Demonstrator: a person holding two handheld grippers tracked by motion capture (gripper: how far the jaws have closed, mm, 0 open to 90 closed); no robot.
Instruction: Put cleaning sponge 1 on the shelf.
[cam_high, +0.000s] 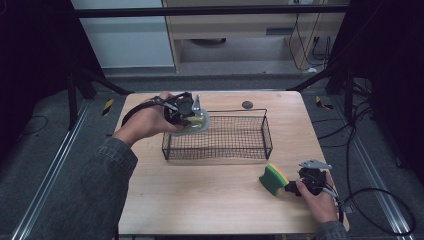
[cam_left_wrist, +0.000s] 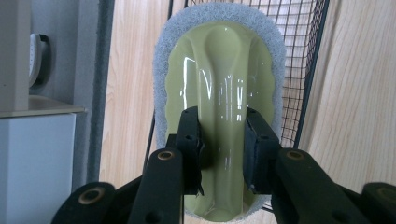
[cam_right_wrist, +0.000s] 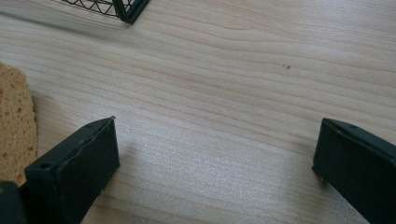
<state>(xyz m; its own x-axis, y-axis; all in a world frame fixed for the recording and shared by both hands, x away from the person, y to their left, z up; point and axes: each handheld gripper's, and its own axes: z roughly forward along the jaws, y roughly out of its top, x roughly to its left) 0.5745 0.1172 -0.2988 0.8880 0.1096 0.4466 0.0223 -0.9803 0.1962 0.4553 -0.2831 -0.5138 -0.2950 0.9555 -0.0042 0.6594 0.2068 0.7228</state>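
Note:
An olive-green scrubber (cam_high: 201, 122) with a grey-white scouring pad hangs over the left end of a black wire basket (cam_high: 220, 150). My left gripper (cam_high: 192, 117) is shut on it. In the left gripper view the two pads clamp the glossy handle ridge of the scrubber (cam_left_wrist: 219, 70), with the basket (cam_left_wrist: 301, 70) behind it. A green and yellow sponge (cam_high: 273, 179) lies at the front right of the table. Just right of the sponge, my right gripper (cam_high: 292, 187) rests low on the wood. In the right gripper view the right gripper (cam_right_wrist: 217, 126) is open, with the sponge (cam_right_wrist: 14, 121) left of its left jaw.
The basket stands in the middle of the light wooden table (cam_high: 200, 200), and a corner of the basket (cam_right_wrist: 126, 9) reaches into the right gripper view. A small dark round mark (cam_high: 247, 104) sits behind the basket. Cables and dark frame legs surround the table on the floor.

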